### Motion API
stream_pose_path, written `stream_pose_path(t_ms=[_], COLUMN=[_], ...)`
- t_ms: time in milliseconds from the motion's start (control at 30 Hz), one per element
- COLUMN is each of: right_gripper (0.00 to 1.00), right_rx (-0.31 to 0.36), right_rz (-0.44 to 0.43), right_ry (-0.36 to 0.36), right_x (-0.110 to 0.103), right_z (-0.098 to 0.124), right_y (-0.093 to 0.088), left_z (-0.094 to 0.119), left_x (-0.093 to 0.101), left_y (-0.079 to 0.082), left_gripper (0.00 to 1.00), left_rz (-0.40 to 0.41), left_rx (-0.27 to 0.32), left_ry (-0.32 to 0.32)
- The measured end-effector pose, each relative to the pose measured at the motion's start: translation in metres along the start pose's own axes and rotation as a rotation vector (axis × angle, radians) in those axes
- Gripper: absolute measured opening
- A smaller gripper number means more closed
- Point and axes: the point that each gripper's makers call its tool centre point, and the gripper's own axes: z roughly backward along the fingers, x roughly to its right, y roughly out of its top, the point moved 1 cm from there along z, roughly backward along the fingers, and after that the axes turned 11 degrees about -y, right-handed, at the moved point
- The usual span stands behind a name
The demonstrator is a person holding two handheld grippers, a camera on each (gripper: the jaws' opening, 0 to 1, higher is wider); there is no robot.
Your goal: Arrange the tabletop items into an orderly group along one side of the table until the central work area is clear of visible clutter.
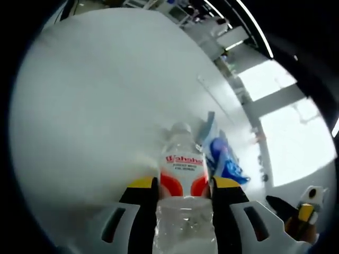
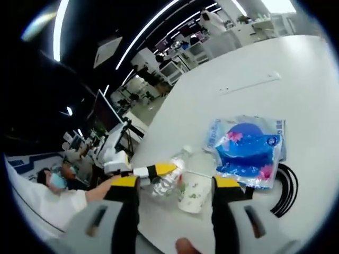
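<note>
My left hand-held gripper is clamped on the water bottle, held over the white bench. My right hand-held gripper stands apart around the paper cup. Loose grip could tip bottle onto the blue packet.

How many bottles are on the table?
1: a clear bottle, lying between the left gripper's jaws, beside the paper cup and blue packet. Others may be hidden.
</note>
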Motion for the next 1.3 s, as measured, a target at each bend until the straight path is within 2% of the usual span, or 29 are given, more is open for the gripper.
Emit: stream_pose_path(t_ms=[267,567,767,900,1000,1167,1300], right_gripper=[0.51,0.5,0.49,0.5,0.53,0.53,0.53], right_rx=[-0.035,-0.148,-0.204,-0.234,-0.233,-0.275,-0.28], right_rz=[0.029,0.072,0.108,0.123,0.129,0.151,0.13], right_ry=[0.048,0.032,0.035,0.031,0.013,-0.002,0.006], right_x=[-0.019,-0.021,-0.032,-0.038,-0.039,-0.039,-0.041], right_z=[-0.016,-0.048,-0.068,-0.084,-0.095,-0.112,-0.124], right_y=[0.017,0.016,0.02,0.023,0.026,0.023,0.022], left_z=[-0.001,-0.003,-0.006,-0.007,-0.007,-0.007,-0.007], left_x=[-0.001,-0.001,-0.004,-0.005,-0.005,-0.006,-0.006], left_y=[-0.002,-0.005,-0.006,-0.006,-0.005,-0.006,-0.006], left_gripper=[0.36,0.36,0.36,0.36,0.36,0.36,0.36], left_rz=[0.03,0.02,0.02,0.014,0.015,0.002,0.009], left_rx=[0.025,0.031,0.032,0.033,0.031,0.033,0.038], left_ry=[-0.021,-0.028,-0.034,-0.033,-0.037,-0.035,-0.041])
